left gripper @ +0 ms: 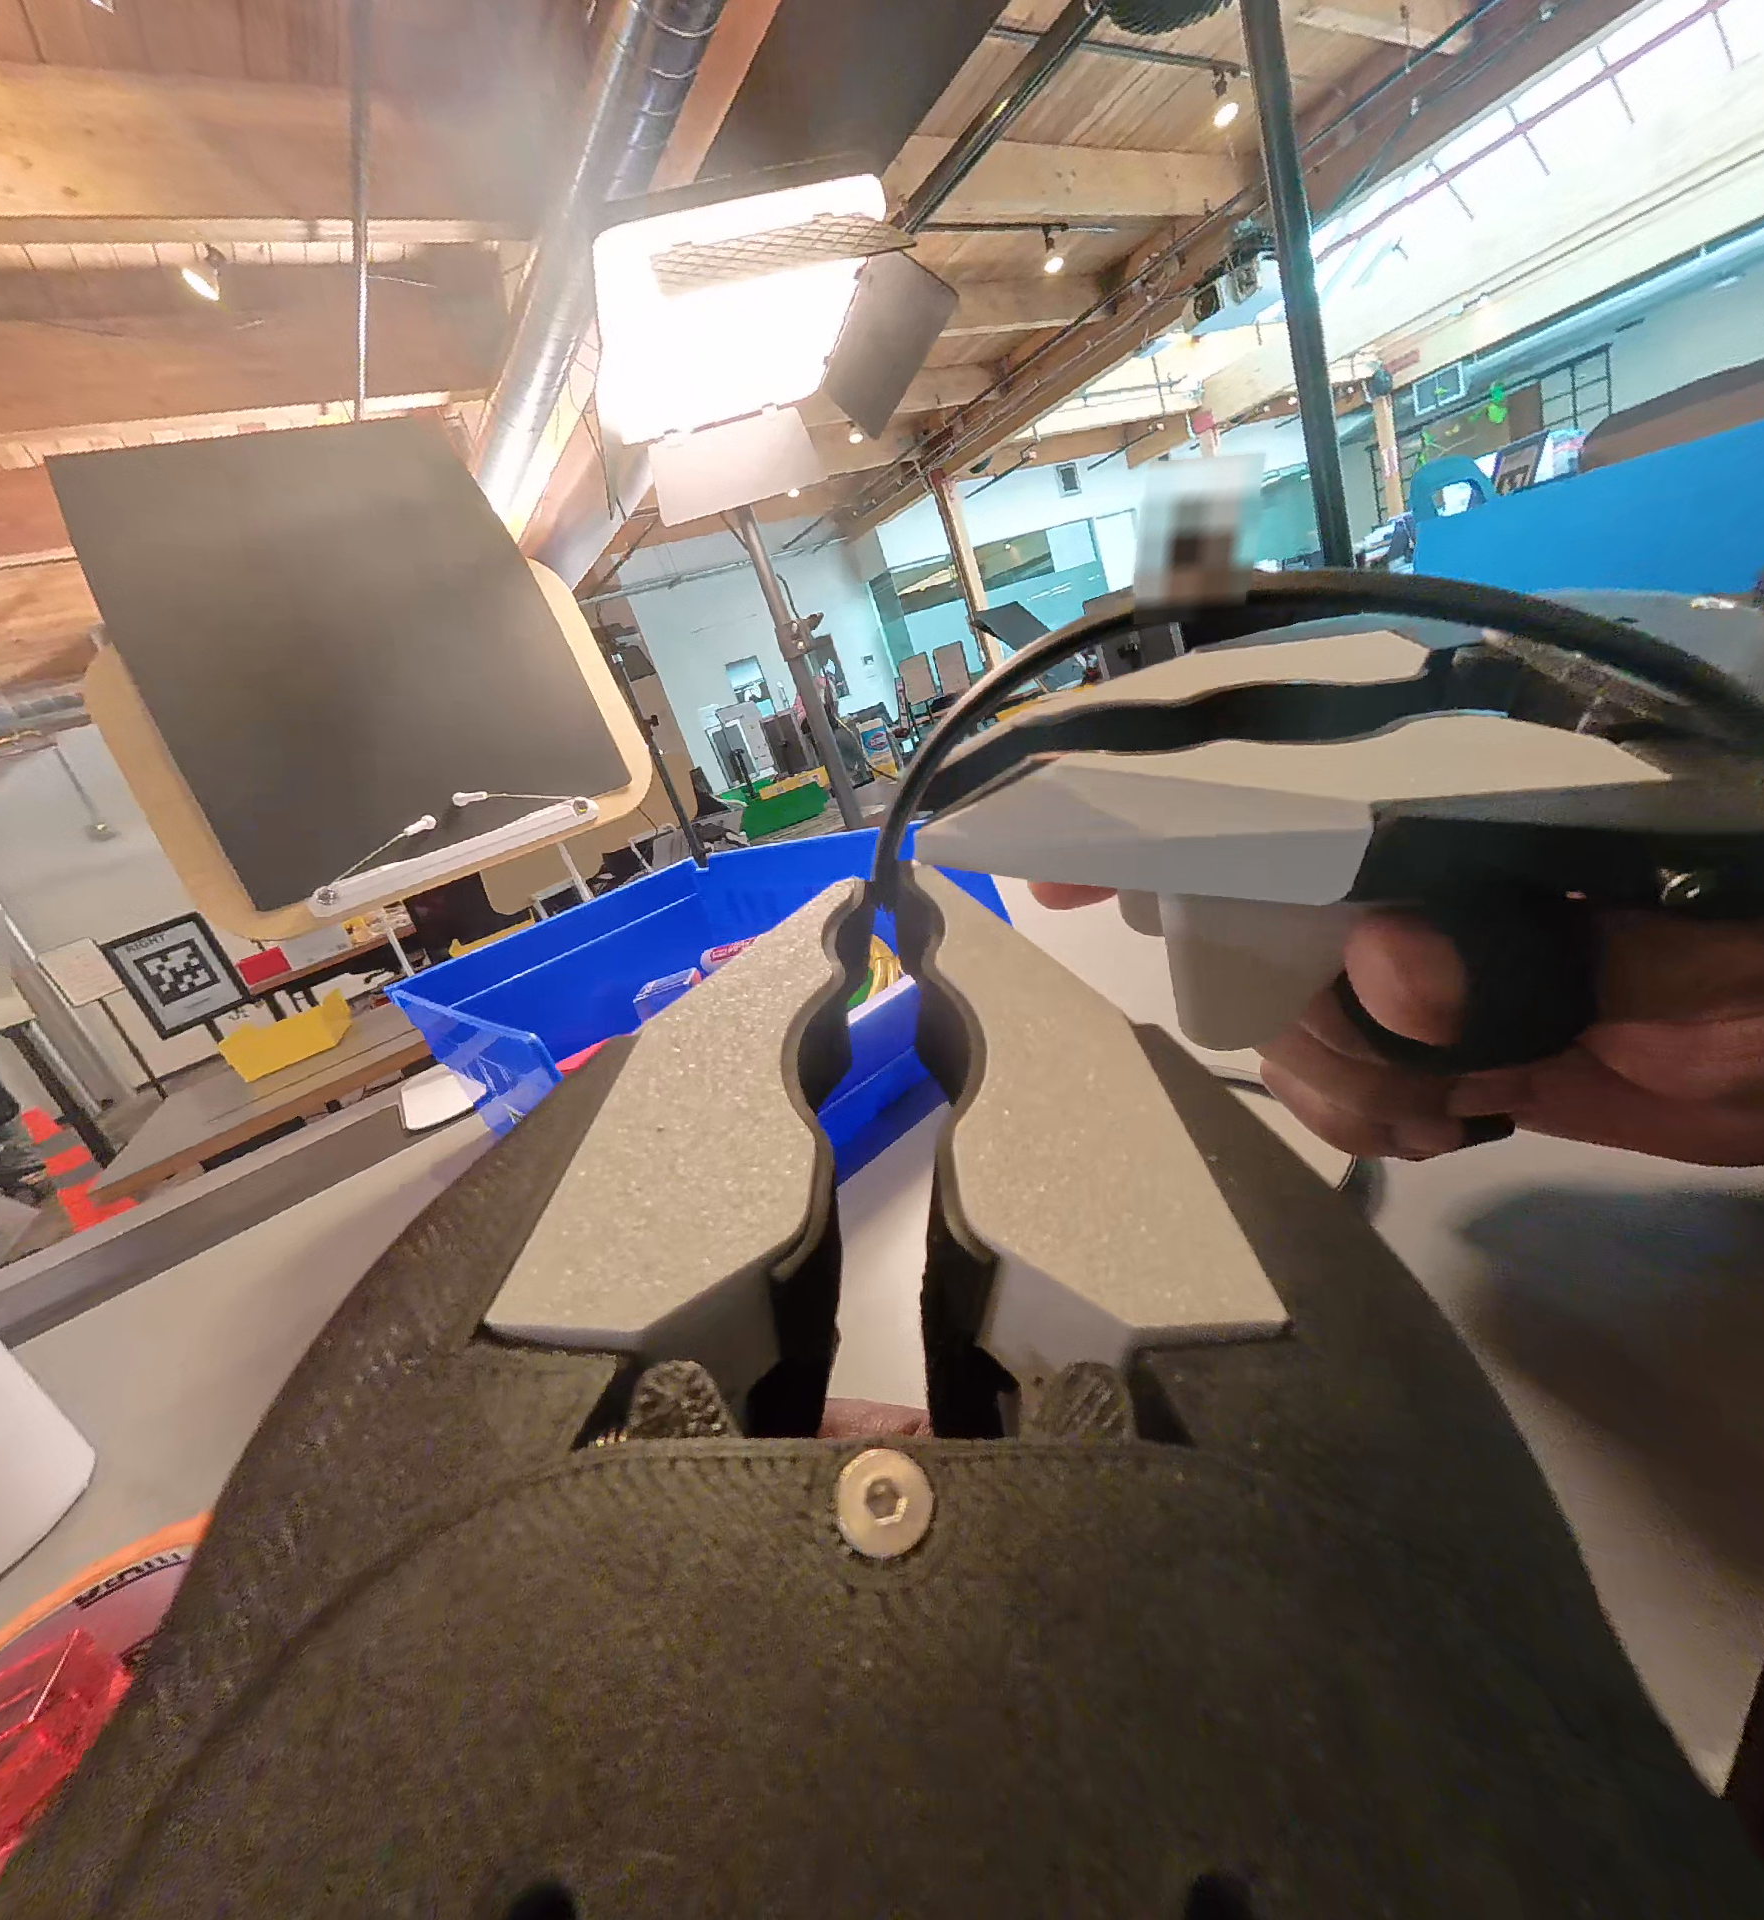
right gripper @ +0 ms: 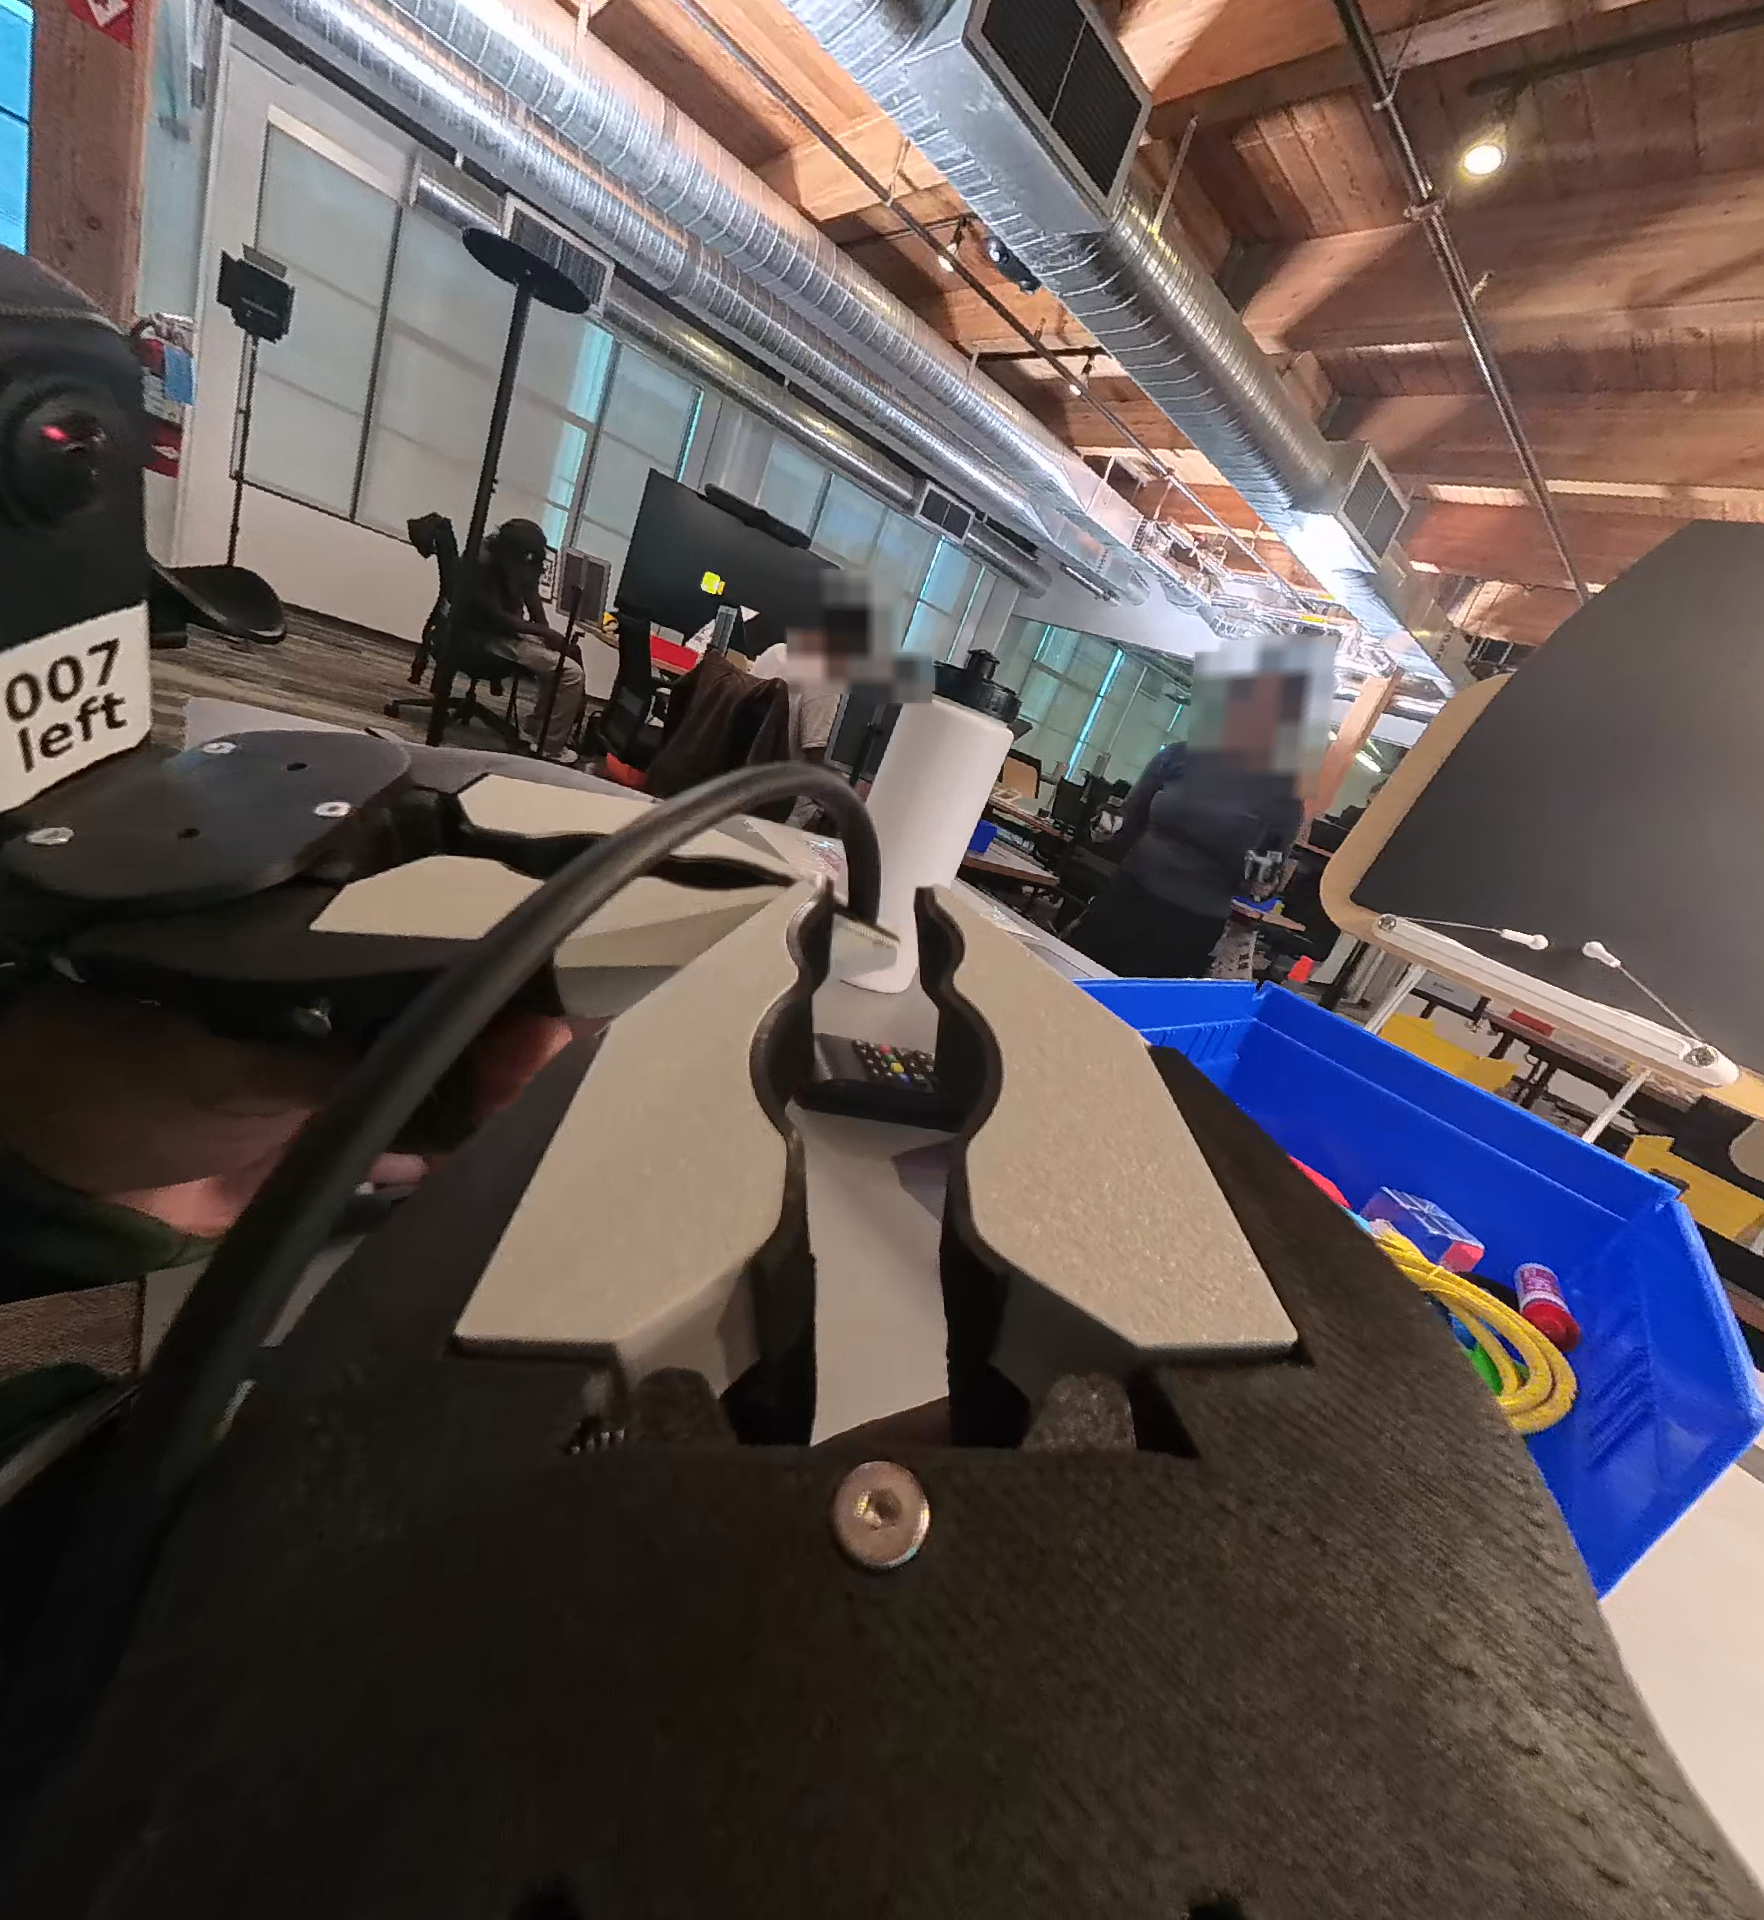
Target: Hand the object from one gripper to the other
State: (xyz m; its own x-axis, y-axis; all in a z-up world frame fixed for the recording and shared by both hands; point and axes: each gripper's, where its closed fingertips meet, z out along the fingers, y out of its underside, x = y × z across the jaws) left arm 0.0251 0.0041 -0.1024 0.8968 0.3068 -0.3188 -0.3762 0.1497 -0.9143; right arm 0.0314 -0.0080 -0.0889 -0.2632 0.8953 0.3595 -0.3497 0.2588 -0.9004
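A black cable rises from between my left gripper's tips and arcs up to the right, over the other gripper. My left gripper is shut on it near its end. In the right wrist view the cable comes down to a silver plug between my right gripper's tips. These stand slightly apart, with a gap showing beside the plug. The two grippers meet tip to tip above the table. The right gripper comes in from the right, held by a hand. The left gripper comes in from the left.
A blue bin with a yellow cord and small items stands just beyond the grippers; it also shows in the left wrist view. A white bottle and a black remote are on the table ahead. A black board on a stand stands behind. Both grippers' tips are close together, under 4 cm apart.
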